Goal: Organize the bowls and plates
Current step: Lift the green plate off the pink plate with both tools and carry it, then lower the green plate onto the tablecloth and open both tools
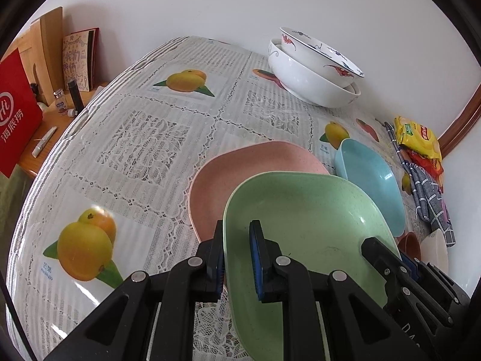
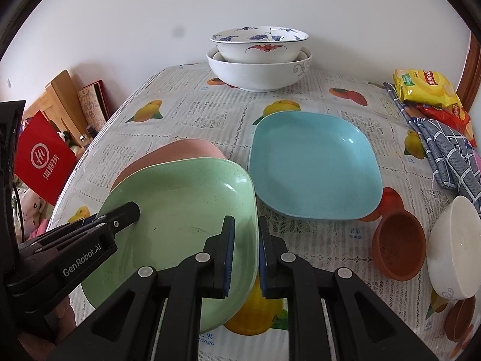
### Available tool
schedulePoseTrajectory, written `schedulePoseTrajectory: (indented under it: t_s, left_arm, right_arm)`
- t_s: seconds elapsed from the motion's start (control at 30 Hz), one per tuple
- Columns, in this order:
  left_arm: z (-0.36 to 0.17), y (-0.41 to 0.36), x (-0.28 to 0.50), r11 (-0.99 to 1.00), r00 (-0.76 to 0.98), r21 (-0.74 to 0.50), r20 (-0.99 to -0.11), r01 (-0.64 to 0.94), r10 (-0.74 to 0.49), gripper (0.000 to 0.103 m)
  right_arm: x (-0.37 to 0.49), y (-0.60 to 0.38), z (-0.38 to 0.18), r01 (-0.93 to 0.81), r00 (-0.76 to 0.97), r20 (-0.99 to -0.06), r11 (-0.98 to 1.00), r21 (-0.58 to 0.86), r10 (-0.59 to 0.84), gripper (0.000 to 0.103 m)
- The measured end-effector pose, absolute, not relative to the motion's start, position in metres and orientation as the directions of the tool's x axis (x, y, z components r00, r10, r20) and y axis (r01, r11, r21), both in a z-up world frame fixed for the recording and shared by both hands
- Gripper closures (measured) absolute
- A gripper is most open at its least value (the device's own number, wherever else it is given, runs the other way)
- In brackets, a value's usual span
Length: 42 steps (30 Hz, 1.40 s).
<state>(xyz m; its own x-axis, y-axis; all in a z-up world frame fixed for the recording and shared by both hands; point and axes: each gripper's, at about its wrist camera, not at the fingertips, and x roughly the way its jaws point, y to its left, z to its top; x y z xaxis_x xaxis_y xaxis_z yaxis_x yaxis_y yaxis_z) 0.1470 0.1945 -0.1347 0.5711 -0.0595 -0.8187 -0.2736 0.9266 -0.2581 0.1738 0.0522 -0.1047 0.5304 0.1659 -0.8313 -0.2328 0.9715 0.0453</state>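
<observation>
A green square plate (image 1: 306,219) is held tilted above a pink plate (image 1: 255,165) on the tablecloth. My left gripper (image 1: 237,234) is shut on the green plate's left rim. My right gripper (image 2: 245,231) is shut on its right rim (image 2: 252,210); it also shows at the right of the left wrist view (image 1: 387,258). The green plate (image 2: 180,219) overlaps the pink plate (image 2: 177,153). A blue plate (image 2: 315,165) lies flat to the right (image 1: 372,180). Two stacked white bowls (image 2: 258,60) stand at the back (image 1: 312,69).
A small brown bowl (image 2: 396,246), a white bowl (image 2: 454,246) and another brown bowl (image 2: 460,322) sit at the right. Snack bags (image 2: 424,87) and a checked cloth (image 2: 448,150) lie at the right edge. A red bag (image 1: 15,120) and boards stand left of the table.
</observation>
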Motion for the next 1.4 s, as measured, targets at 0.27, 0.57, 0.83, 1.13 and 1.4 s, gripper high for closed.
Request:
schedulePoseTrajectory:
  t_s: [0.27, 0.57, 0.83, 1.13, 1.4]
  left_arm:
    - [-0.134, 0.200, 0.154, 0.925, 0.576, -0.242, -0.817, -0.293, -0.031, 0.088]
    - [-0.135, 0.202, 0.157, 0.925, 0.583, -0.218, -0.813, -0.312, 0.004, 0.088]
    - [-0.134, 0.209, 0.159, 0.917, 0.583, -0.217, -0.813, -0.334, 0.020, 0.088]
    - [-0.133, 0.209, 0.158, 0.910, 0.578, -0.234, -0.816, -0.342, 0.007, 0.085]
    - [-0.125, 0.205, 0.150, 0.907, 0.585, -0.233, -0.811, -0.352, 0.019, 0.078]
  right_arm:
    - [0.187, 0.060, -0.113, -0.257, 0.521, -0.835, 0.965, 0.043, 0.176, 0.087]
    - [0.207, 0.067, -0.117, -0.272, 0.528, -0.830, 0.962, 0.032, 0.177, 0.086]
    - [0.223, 0.079, -0.116, -0.313, 0.551, -0.812, 0.950, 0.011, 0.191, 0.088]
    - [0.225, 0.080, -0.116, -0.359, 0.553, -0.801, 0.933, 0.020, 0.229, 0.074]
    - [0.205, 0.061, -0.093, -0.326, 0.602, -0.767, 0.945, 0.020, 0.224, 0.051]
